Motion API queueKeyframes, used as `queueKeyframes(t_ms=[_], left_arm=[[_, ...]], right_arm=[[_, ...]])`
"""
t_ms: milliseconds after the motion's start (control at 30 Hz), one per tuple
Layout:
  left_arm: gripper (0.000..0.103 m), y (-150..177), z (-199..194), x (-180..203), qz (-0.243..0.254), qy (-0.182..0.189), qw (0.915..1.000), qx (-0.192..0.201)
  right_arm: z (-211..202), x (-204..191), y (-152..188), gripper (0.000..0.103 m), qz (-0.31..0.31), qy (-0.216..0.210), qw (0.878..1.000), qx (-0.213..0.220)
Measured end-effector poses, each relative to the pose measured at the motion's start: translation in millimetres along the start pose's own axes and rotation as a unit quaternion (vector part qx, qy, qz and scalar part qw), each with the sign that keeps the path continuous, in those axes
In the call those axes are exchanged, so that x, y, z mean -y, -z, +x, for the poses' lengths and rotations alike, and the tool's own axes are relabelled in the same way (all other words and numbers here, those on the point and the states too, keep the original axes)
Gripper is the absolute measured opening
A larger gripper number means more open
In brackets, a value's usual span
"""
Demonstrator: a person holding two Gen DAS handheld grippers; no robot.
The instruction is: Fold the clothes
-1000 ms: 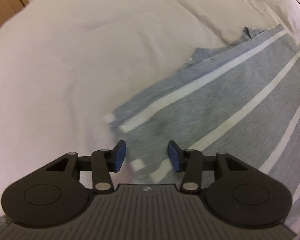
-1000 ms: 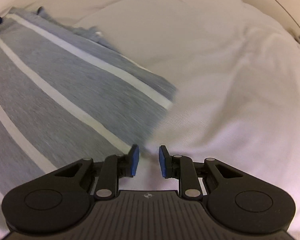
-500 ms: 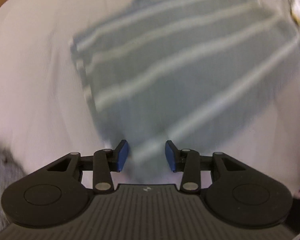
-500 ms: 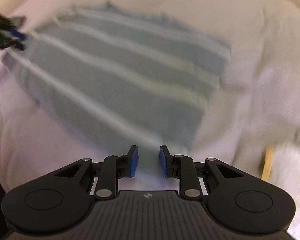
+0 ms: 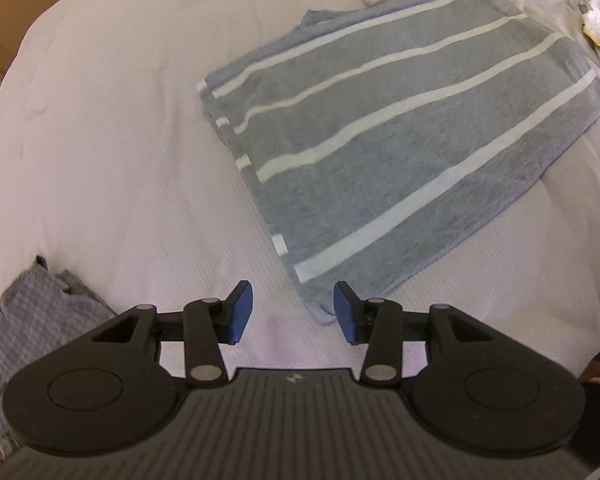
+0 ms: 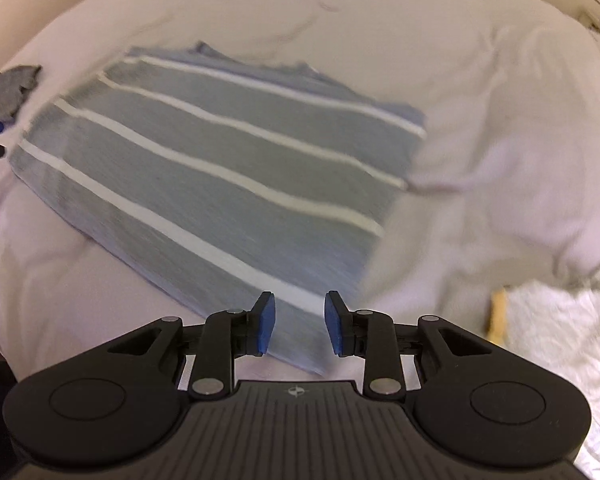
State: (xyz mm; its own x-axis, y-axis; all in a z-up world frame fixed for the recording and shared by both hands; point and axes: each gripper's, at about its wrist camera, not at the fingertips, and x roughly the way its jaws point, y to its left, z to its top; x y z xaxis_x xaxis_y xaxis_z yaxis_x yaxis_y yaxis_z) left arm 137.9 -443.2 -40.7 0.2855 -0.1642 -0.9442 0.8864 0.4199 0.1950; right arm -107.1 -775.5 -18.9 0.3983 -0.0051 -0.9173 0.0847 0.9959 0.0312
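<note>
Left wrist view: my left gripper [image 5: 288, 310] and right gripper [image 6: 298, 322] are both opening, nothing between them, above the striped grey shirt [image 5: 388, 140], already folded into a flat rectangle on the white bedspread [image 5: 108, 152], with a crumpled grey garment [image 5: 32, 312] waiting its turn.

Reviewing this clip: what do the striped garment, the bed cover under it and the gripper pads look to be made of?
Striped garment: soft knit, likely cotton jersey; heathered grey-blue, matte, white stripes, limp folded edges. Bed cover: white woven or knit fabric with a fine dotted texture, matte, gently creased. Pads of the left gripper: blue, smooth and dull, probably rubber or soft plastic; which one cannot be told.
</note>
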Motion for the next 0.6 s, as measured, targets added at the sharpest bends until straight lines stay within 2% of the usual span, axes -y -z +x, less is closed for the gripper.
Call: queueKeyframes(t_ms=[200, 267, 333, 400, 433, 500, 600], left_arm=[[0.043, 10, -2, -32, 0.044, 0.023, 0.9981, 0.037], [0.044, 18, 3, -47, 0.071, 0.034, 0.9954, 0.055], [0.044, 27, 7, -61, 0.114, 0.037, 0.9897, 0.078], [0.046, 36, 13, -73, 0.181, 0.036, 0.9779, 0.099], [0.046, 40, 15, -79, 0.218, 0.032, 0.9692, 0.109], [0.046, 45, 17, -89, 0.286, 0.019, 0.949, 0.131], [0.049, 42, 15, -106, 0.33, 0.021, 0.9286, 0.168]], right_arm=[[0, -53, -8, 0.035, 0.012, -0.01, 0.999, 0.031], [2, -80, -16, 0.036, 0.022, -0.003, 0.999, 0.036], [4, -108, -24, 0.041, 0.034, 0.009, 0.999, 0.04], [5, -140, -33, 0.047, 0.052, 0.026, 0.997, 0.045], [4, -158, -36, 0.053, 0.061, 0.036, 0.996, 0.048], [3, -192, -41, 0.056, 0.083, 0.055, 0.994, 0.051], [10, -238, -51, 0.058, 0.11, 0.052, 0.992, 0.031]])
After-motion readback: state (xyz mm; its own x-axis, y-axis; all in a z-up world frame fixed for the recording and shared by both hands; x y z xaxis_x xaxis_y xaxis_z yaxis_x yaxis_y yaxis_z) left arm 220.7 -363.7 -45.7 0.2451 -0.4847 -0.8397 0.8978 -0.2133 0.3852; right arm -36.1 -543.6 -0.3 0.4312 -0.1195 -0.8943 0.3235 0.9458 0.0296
